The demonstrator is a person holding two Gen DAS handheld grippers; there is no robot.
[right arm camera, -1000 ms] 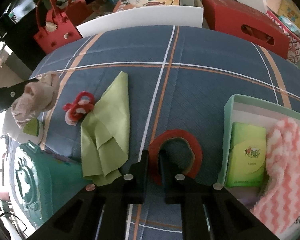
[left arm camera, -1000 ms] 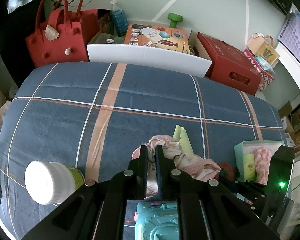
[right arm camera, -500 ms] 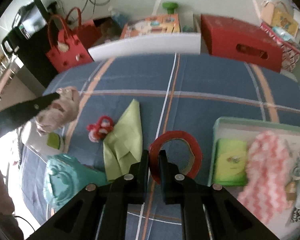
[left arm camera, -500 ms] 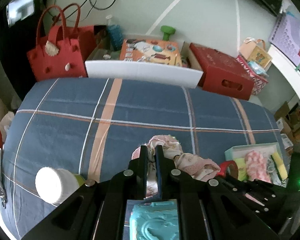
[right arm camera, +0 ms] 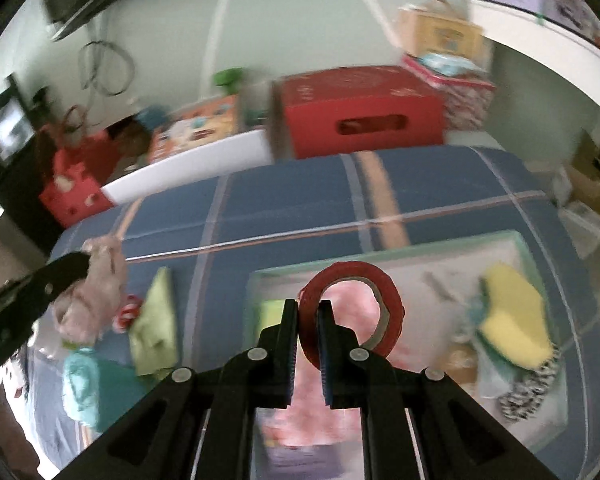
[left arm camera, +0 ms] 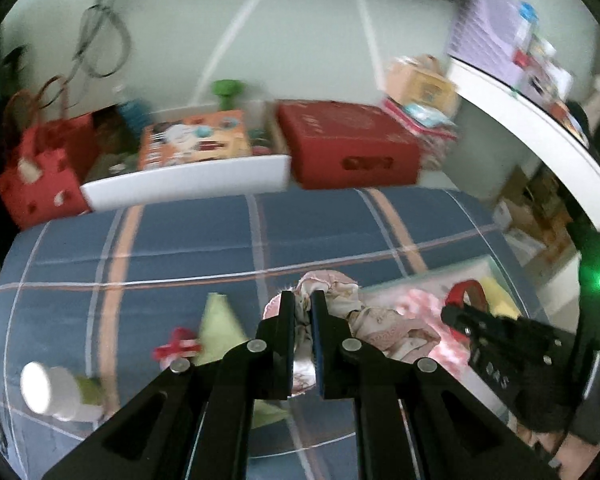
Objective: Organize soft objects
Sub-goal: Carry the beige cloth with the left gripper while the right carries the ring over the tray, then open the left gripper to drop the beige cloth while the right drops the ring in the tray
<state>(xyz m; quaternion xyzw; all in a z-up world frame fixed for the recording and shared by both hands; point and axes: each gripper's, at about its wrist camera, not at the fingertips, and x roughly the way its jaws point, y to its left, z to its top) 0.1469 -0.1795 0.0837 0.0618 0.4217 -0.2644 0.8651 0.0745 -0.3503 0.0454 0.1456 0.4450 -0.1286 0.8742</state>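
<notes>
Right gripper (right arm camera: 308, 314), jaws clamped on the red tape roll (right arm camera: 354, 308), hung directly above the green-rimmed tray (right arm camera: 440, 270), nearer to it than the left gripper (left arm camera: 302, 306), which pinched the pink cloth (left arm camera: 364, 316) at the tray's left edge.

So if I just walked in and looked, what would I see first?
Probably the two black grippers in front, each holding something up. The right gripper pinches a red tape ring above the pale green box, which already holds a yellow sponge. The left gripper clamps a crumpled pink cloth over the blue plaid cover, where a light green cloth lies.
</notes>
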